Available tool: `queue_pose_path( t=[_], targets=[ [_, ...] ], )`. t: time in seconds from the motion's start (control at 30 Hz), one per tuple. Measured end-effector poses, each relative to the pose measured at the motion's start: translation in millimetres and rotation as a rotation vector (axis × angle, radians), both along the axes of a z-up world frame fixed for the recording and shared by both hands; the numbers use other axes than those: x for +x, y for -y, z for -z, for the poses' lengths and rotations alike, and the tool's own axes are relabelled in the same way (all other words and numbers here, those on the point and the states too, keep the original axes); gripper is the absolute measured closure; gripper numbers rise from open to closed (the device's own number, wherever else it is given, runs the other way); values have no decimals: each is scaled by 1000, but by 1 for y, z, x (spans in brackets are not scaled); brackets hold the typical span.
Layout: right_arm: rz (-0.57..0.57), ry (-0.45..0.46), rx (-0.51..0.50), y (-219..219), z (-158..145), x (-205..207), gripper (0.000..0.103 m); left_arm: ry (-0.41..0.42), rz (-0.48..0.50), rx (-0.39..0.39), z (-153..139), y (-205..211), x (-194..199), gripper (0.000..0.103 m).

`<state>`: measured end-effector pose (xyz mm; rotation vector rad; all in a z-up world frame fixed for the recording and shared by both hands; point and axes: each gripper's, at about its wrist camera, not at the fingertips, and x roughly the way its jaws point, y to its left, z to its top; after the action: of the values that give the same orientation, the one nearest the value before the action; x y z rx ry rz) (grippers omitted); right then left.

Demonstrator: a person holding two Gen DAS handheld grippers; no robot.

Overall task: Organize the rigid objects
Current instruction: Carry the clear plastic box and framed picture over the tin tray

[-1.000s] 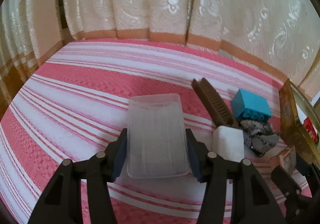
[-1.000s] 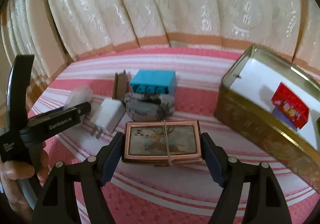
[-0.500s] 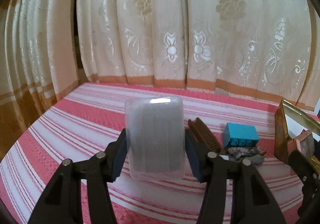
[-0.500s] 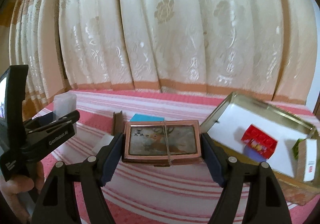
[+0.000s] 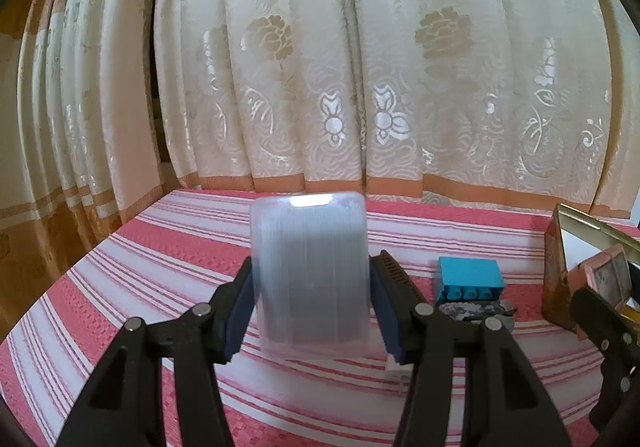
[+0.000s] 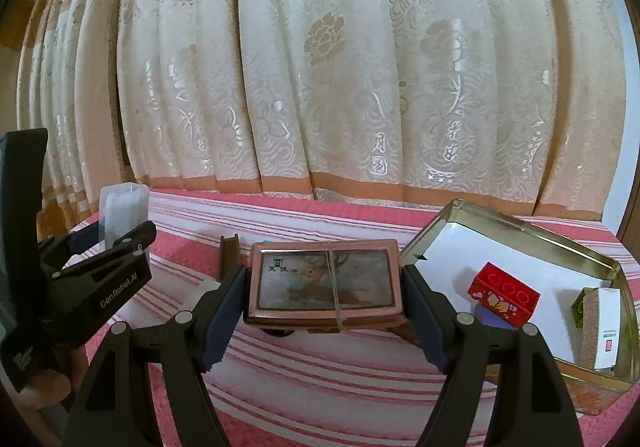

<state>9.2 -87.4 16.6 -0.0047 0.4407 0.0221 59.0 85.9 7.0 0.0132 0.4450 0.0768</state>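
My left gripper [image 5: 311, 311] is shut on a clear ribbed plastic case [image 5: 310, 271], held upright above the striped cloth. The same case [image 6: 120, 213] shows at the left of the right wrist view. My right gripper [image 6: 322, 311] is shut on a pink-rimmed card box with a deer picture and a rubber band [image 6: 324, 279], lifted off the cloth. That card box [image 5: 600, 281] appears at the right edge of the left wrist view. To the right stands an open gold tin [image 6: 532, 231] holding a red block [image 6: 504, 293] and a white carton [image 6: 606, 331].
On the red and white striped cloth [image 5: 132, 279] lie a brown comb [image 5: 396, 275], a blue toy brick [image 5: 470, 279], a grey rock [image 5: 474, 311] and a white piece [image 5: 400, 371] behind my left finger. Cream curtains [image 5: 340, 67] hang close behind. A hand [image 6: 44, 387] grips the left tool.
Both grippers have risen and tilted up with their loads, so the curtain fills more of each view. The case and the card box left the cloth.
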Motion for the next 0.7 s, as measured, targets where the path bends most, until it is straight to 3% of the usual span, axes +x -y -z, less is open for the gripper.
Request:
queue_pose_path(
  t=[0.7],
  targets=[
    [50, 48, -10, 20, -7, -10, 25, 5, 25, -45, 0, 23, -11, 49]
  ],
)
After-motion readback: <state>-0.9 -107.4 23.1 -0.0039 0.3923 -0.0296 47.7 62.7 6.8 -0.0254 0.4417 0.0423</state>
